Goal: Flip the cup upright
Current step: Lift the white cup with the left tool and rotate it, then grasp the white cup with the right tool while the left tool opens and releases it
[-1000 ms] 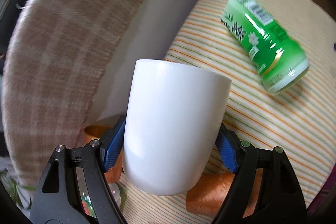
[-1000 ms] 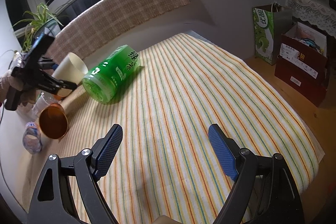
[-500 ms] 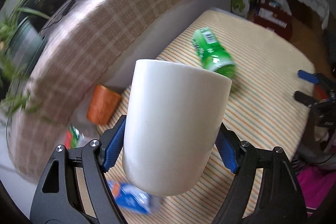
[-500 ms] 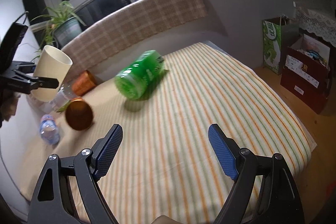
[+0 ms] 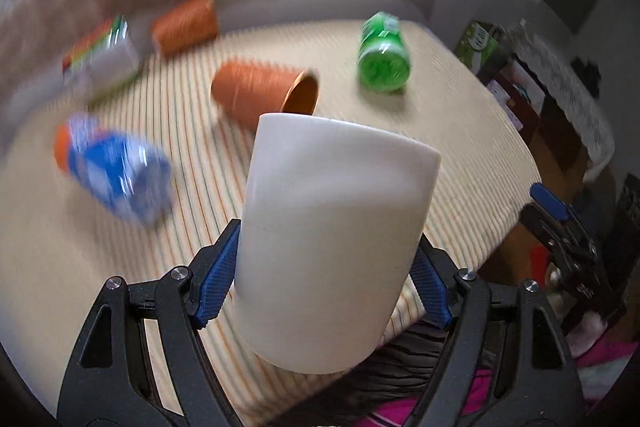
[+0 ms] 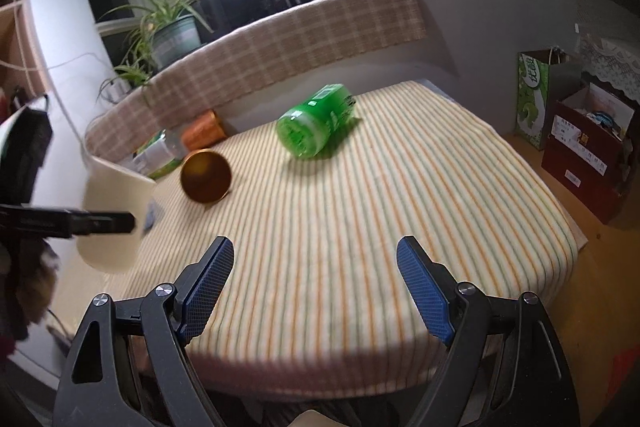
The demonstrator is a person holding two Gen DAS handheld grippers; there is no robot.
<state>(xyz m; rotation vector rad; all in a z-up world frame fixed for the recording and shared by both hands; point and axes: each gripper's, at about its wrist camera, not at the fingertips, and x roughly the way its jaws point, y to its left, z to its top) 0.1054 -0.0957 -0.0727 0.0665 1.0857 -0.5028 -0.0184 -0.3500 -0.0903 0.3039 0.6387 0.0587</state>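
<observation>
So, cup: white cup (image 5: 332,247) pinched mid-wall by left gripper (image 5: 326,291), airborne, rim up.
Right gripper (image 6: 316,287): spread, empty — table's 6 o'clock edge.
Left: set it down upright on striped cloth (image 6: 380,195).

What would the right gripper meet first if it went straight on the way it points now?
Most likely the striped tablecloth: the open right gripper points down across bare cloth. The lying green bottle sits farther along, slightly left of centre; depth is unclear.
</observation>
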